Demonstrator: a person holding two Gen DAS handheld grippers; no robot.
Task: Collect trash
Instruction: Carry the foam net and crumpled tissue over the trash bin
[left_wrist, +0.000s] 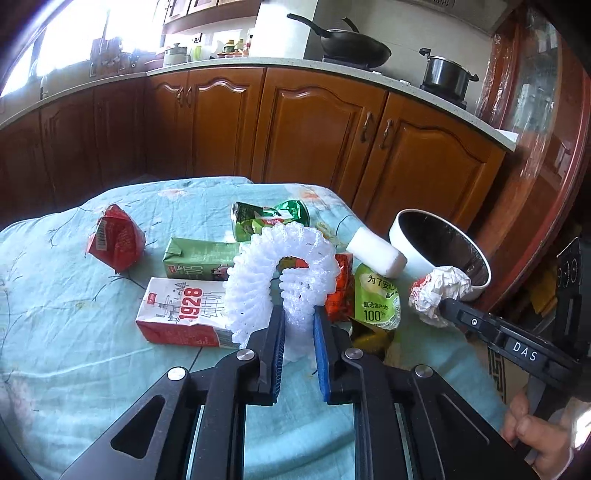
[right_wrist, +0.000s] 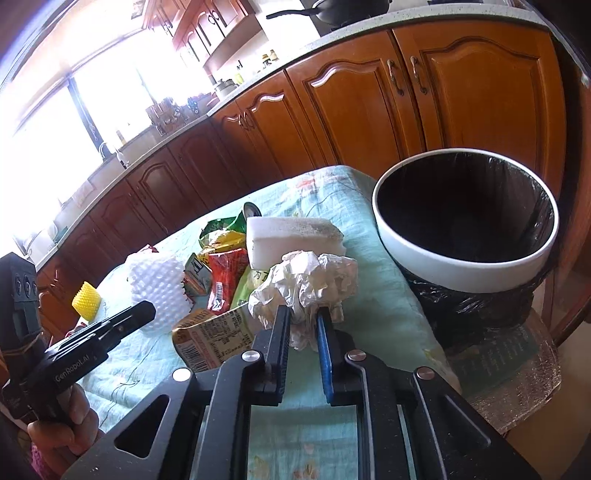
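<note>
Right gripper (right_wrist: 301, 326) clamped on crumpled white paper ball (right_wrist: 304, 284) — lifted clear of teal floral tablecloth (right_wrist: 380, 314), presumably bound for black-lined white-rimmed bin (right_wrist: 461, 266) just beside. Left gripper (left_wrist: 298, 323) pinching curved white foam fruit net (left_wrist: 280, 273) amid cartons — likely next.

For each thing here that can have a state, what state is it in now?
Left tool: shut on foam net.
Right tool: shut on paper ball.
Bin: open, lined with a black bag.
Red carton: lying flat, dented.
Green carton: lying flat.
</note>
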